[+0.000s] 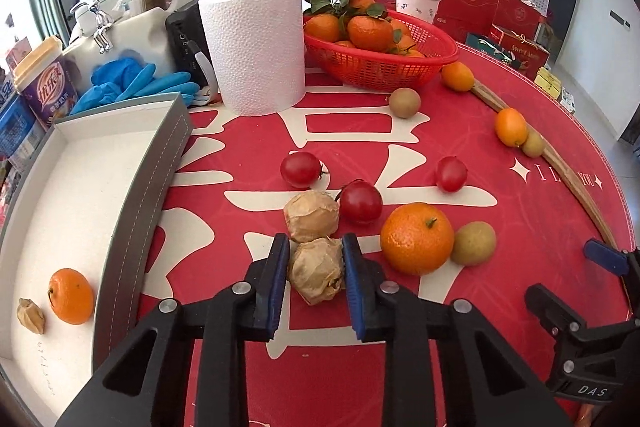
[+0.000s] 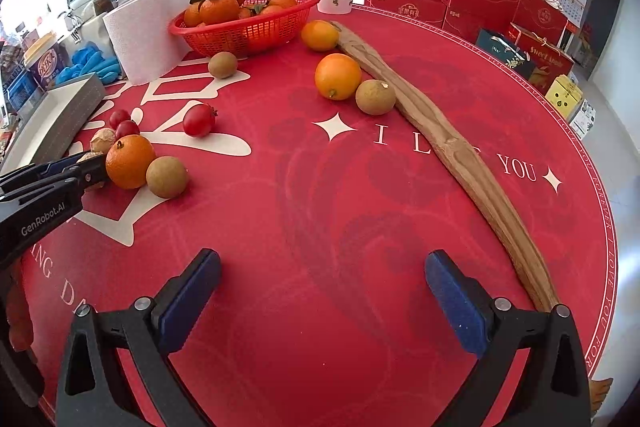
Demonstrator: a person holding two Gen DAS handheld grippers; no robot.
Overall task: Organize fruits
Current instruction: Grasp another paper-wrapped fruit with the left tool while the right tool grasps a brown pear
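**Left claw pinches a papery husk fruit**

The left claw (image 1: 316, 267) is closed on a husked physalis (image 1: 316, 269), its blue pads (image 1: 280, 267) pressing the two sides of the tan, crinkled husk. The fruit sits on the red tabletop (image 1: 500, 227), touching a second husked physalis (image 1: 311, 215) just beyond it, with cherry tomatoes and a mandarin (image 1: 417, 238) near.

It likely weighs almost nothing, and the dry husk should crumple easily, so a light squeeze across its widest part seems wisest; a hard grip could crush the berry inside.

The grey-walled tray (image 1: 132, 187) to the left already holds one mandarin and one physalis.

The right claw (image 2: 322, 301) hangs wide open over bare cloth, holding nothing.
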